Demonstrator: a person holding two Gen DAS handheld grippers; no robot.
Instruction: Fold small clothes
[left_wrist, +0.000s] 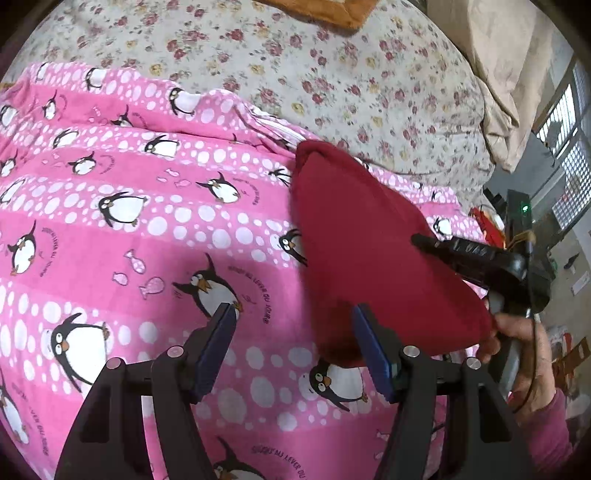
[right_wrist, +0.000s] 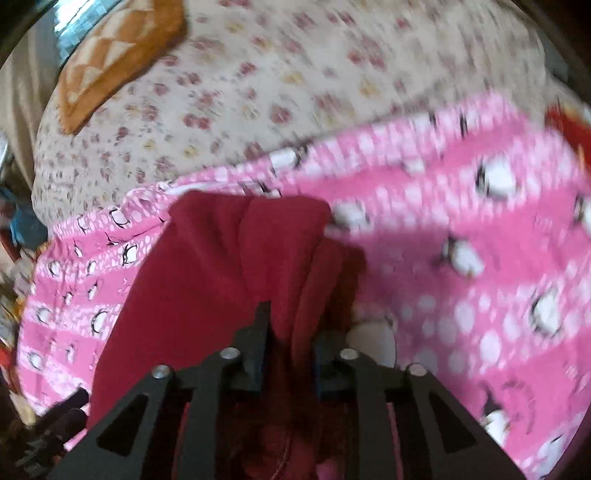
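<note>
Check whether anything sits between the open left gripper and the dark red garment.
Nothing visible does. The left gripper is open, and the dark red fleece garment hangs just beyond its right finger, over the pink penguin-print blanket. The right gripper is shut on the garment and holds it up.

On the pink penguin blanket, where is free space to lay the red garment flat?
The pink penguin blanket lies bare to the left of the red garment, from the open left gripper up to the floral sheet. The right edge is crowded: the right gripper, shut on the garment, and the bed's edge.
</note>
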